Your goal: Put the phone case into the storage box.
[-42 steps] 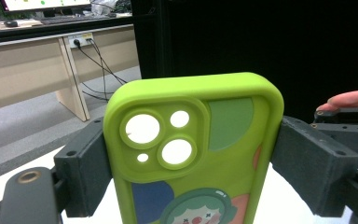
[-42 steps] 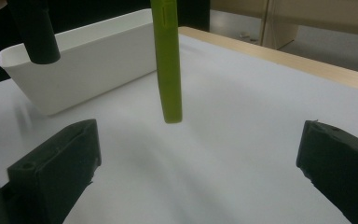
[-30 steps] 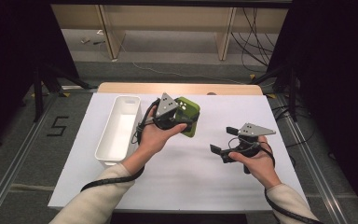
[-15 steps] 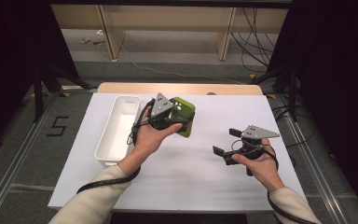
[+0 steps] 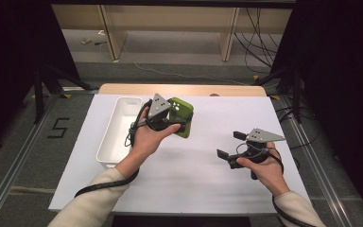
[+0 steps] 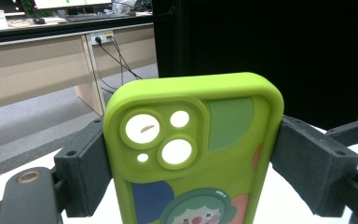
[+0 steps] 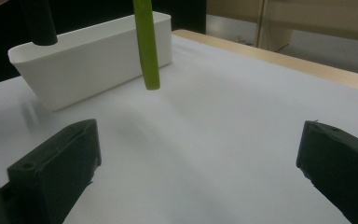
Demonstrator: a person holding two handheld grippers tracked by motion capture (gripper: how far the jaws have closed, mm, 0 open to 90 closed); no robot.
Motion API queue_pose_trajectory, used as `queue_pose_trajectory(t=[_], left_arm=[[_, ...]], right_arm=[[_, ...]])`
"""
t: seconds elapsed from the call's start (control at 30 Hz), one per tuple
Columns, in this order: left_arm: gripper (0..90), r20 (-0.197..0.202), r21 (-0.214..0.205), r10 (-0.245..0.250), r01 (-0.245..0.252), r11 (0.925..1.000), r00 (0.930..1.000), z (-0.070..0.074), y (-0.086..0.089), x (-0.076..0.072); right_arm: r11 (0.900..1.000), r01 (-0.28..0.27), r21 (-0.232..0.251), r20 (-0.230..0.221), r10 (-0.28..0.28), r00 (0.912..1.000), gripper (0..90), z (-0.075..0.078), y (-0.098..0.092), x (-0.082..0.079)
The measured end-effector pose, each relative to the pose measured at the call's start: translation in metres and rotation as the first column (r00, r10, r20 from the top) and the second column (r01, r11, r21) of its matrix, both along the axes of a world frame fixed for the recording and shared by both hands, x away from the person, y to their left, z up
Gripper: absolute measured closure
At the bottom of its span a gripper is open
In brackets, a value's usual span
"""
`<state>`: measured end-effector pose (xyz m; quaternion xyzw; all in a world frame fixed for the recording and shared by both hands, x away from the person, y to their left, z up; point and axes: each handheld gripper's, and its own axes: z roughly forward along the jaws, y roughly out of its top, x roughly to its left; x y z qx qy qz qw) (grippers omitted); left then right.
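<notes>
A lime-green phone case (image 6: 193, 154) with camera cut-outs and a clown print is clamped by its two long sides between the jaws of my left gripper (image 5: 177, 118). In the high view the phone case (image 5: 182, 116) is held above the white table, just right of the white bin (image 5: 118, 130). The right gripper view shows the phone case (image 7: 147, 44) edge-on, hanging clear of the table in front of the white bin (image 7: 93, 58). My right gripper (image 5: 230, 145) hovers at the table's right, its jaws wide apart with nothing between them.
The long white bin stands on the white tabletop (image 5: 194, 175) at the left, and its inside looks bare. A wooden strip (image 5: 184, 89) edges the table's far side. Shelving legs and cables lie on the floor beyond.
My left hand has carried the phone case slightly left, toward the bin, and tilted it more upright. The right hand has drifted a little to the right.
</notes>
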<state>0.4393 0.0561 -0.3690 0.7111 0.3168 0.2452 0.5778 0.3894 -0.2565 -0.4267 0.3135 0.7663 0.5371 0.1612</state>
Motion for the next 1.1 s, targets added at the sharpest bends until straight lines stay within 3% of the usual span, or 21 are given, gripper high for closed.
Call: queue_pose_trajectory(t=[1.1], left_arm=[[16.8,0.004,0.008,0.054,-0.054,0.9985,0.9985,0.004,0.02,0.005]], right_arm=[[1.0,-0.007,0.0,-0.007,0.007,1.0,1.0,-0.002,0.0,0.0]])
